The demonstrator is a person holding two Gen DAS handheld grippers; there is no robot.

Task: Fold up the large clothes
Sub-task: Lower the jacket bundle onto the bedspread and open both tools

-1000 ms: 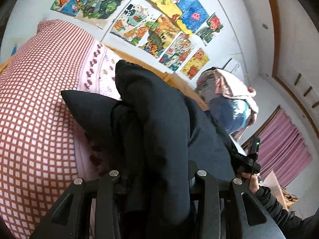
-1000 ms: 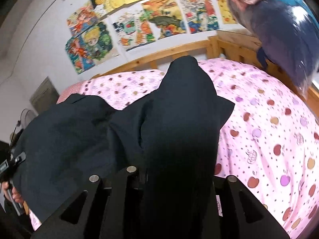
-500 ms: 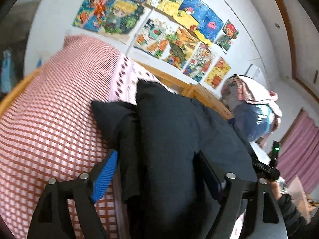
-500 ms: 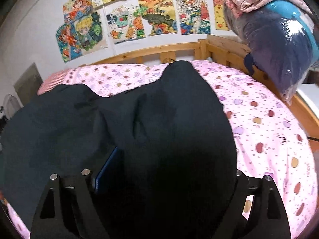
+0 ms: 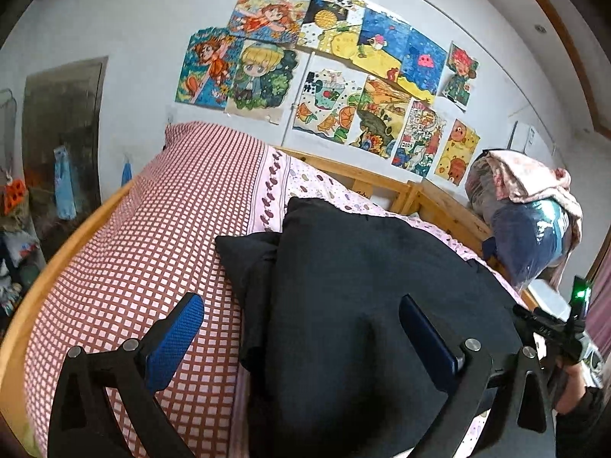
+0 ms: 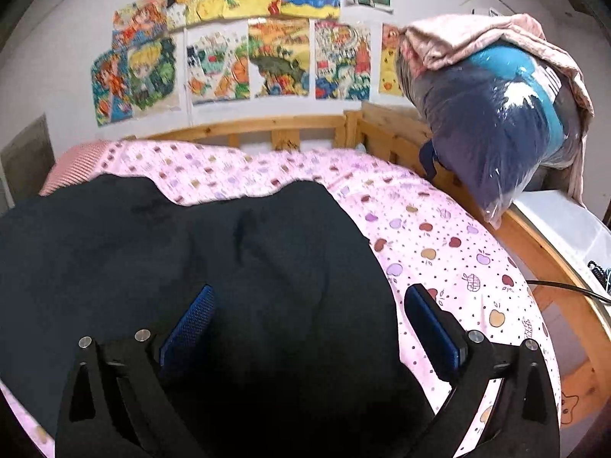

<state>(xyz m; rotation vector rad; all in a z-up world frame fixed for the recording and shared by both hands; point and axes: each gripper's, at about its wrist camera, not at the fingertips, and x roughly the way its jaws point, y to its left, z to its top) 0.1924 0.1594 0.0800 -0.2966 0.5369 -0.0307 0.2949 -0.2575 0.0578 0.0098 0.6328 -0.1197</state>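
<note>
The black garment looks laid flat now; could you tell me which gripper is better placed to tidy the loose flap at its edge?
Probably the left gripper: the loose flap of the black garment lies beside its open fingers; the right gripper hovers mid-garment.

black garment [image 5: 366, 305]: lower edge ran out of frame in both wrist views; layers underneath hidden.
pink apple-print sheet [image 6: 439, 236]: largely covered by the garment.
person's hand [image 5: 573, 378]: cut off at the frame's right edge.
plastic-wrapped bundle [image 6: 496, 122]: contents unclear.
</note>
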